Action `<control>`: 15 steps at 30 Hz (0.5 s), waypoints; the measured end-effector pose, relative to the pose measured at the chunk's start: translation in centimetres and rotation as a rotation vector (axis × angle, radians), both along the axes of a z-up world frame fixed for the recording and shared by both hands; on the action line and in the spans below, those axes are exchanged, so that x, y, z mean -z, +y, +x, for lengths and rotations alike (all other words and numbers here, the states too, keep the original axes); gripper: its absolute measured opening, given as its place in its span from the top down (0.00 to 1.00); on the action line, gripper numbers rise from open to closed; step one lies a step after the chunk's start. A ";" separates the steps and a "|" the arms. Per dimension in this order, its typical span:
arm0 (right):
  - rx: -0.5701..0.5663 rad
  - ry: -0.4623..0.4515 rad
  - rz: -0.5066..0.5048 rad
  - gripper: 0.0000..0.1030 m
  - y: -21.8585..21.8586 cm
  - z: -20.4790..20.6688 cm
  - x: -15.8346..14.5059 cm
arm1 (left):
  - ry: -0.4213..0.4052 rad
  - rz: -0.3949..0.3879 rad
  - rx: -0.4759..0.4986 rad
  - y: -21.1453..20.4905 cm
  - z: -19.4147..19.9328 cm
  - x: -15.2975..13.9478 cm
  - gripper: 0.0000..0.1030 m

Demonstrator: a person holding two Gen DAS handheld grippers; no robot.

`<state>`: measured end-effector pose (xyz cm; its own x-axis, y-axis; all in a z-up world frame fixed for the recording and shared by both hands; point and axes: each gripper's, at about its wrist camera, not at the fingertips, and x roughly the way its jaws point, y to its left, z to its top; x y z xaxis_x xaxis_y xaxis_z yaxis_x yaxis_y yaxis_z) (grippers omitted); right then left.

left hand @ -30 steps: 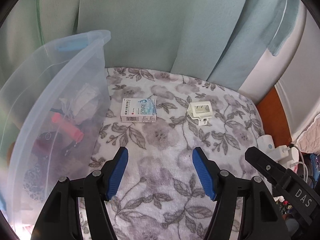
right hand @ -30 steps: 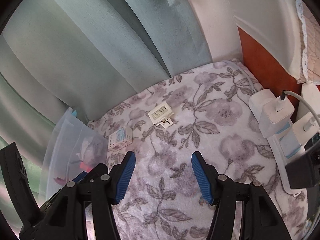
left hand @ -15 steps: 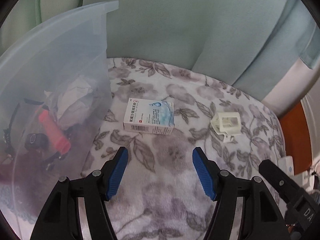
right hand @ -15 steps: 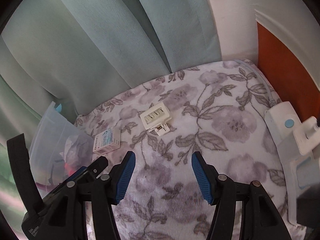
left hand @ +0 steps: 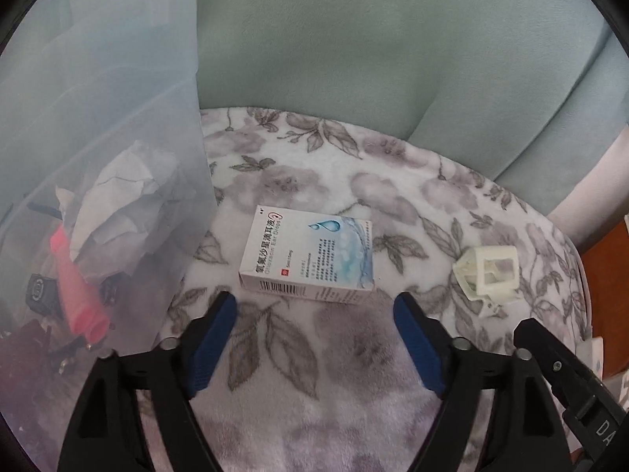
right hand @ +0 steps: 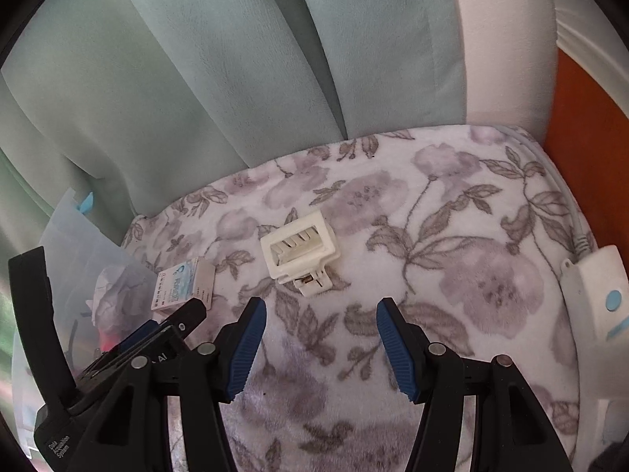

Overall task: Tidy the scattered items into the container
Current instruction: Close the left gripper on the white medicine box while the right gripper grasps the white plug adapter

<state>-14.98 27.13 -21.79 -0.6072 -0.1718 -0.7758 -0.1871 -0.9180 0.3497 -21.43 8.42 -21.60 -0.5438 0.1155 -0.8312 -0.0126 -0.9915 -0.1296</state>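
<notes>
A white and blue ear-drops box lies flat on the flowered blanket. My left gripper hovers just short of it, jaws opening, nothing between them. A cream hair claw clip lies to the box's right. My right gripper is open just before the clip, empty. The clear plastic container stands at the left, holding crumpled paper, a pink tube and dark small items.
Pale green curtains hang behind the blanket's far edge. A white power strip with a cable lies along the right edge, next to an orange-brown board. Open blanket stretches between the clip and the power strip.
Both grippers have come down and forward toward the blanket; the box and the clip now look larger and nearer. The left jaws have spread wider. Box and clip have not moved.
</notes>
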 end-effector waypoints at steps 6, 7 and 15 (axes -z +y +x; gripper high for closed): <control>-0.029 0.002 0.013 0.39 -0.4 -1.2 0.7 | -0.006 0.014 -0.023 -0.5 -1.3 0.9 0.19; -0.036 0.005 0.016 0.39 -0.5 -1.4 0.7 | -0.006 0.017 -0.021 -0.5 -1.4 1.0 0.19; -0.070 0.008 0.038 0.35 -1.3 -3.3 1.5 | 0.006 0.006 -0.014 -0.2 -2.4 1.5 0.19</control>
<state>-18.31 25.82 -23.31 -0.6007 -0.1848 -0.7778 -0.1196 -0.9412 0.3160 -23.85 8.19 -23.14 -0.5501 0.1127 -0.8275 0.0007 -0.9908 -0.1354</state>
